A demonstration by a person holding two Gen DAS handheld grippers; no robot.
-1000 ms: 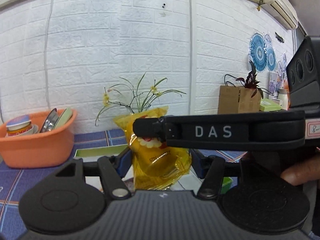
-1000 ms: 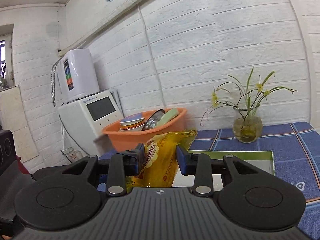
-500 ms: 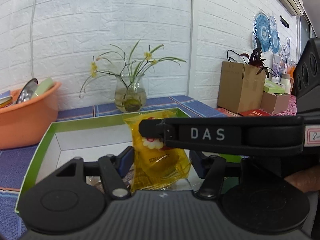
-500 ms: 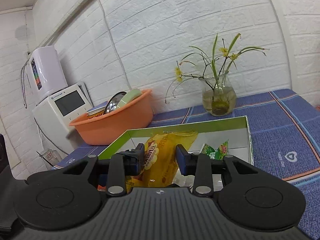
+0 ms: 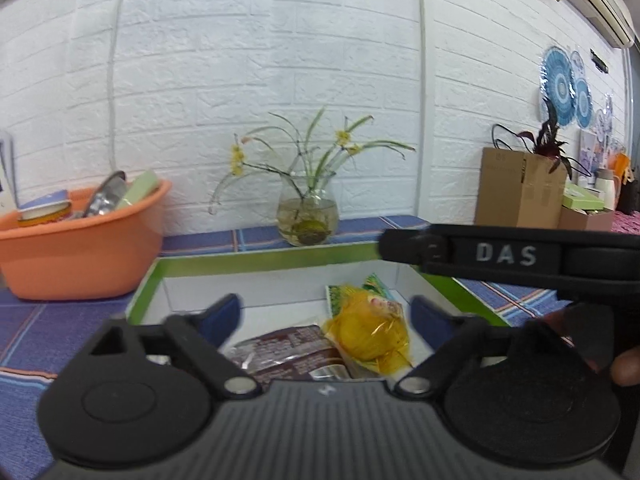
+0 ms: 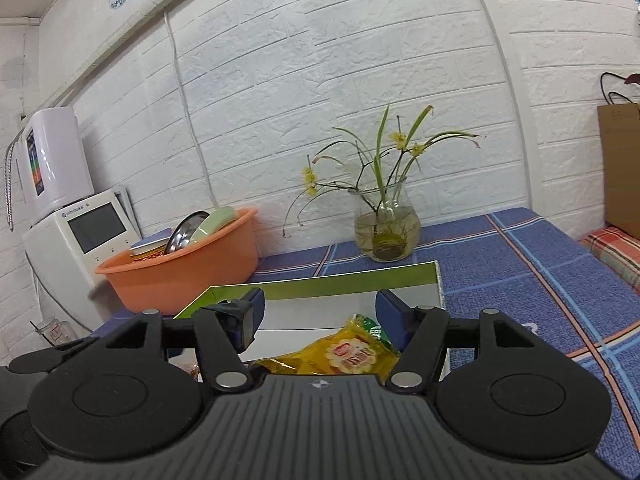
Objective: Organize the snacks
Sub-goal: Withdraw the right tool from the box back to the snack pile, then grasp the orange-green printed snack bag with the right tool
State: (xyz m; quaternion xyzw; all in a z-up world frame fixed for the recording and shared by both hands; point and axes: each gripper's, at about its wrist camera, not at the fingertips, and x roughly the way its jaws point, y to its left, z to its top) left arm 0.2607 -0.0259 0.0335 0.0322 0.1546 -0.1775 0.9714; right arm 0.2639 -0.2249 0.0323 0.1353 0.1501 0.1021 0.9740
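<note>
Left wrist: left hand-held gripper (image 5: 324,316) has just been opening, jaws spread, nothing pinched; yellow pack (image 5: 370,338) lies in the box (image 5: 276,258) beside a brown pack (image 5: 286,348). Right wrist: right hand-held gripper (image 6: 318,314) likewise just opened, spread; yellow bag (image 6: 344,356) lies in the box below. Risk: withdrawing low could snag a wrapper and drag it out.

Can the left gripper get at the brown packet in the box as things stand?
Probably yes. The left gripper has just opened its jaws, and the brown packet lies uncovered below them in the box, beside the yellow bag.
</note>
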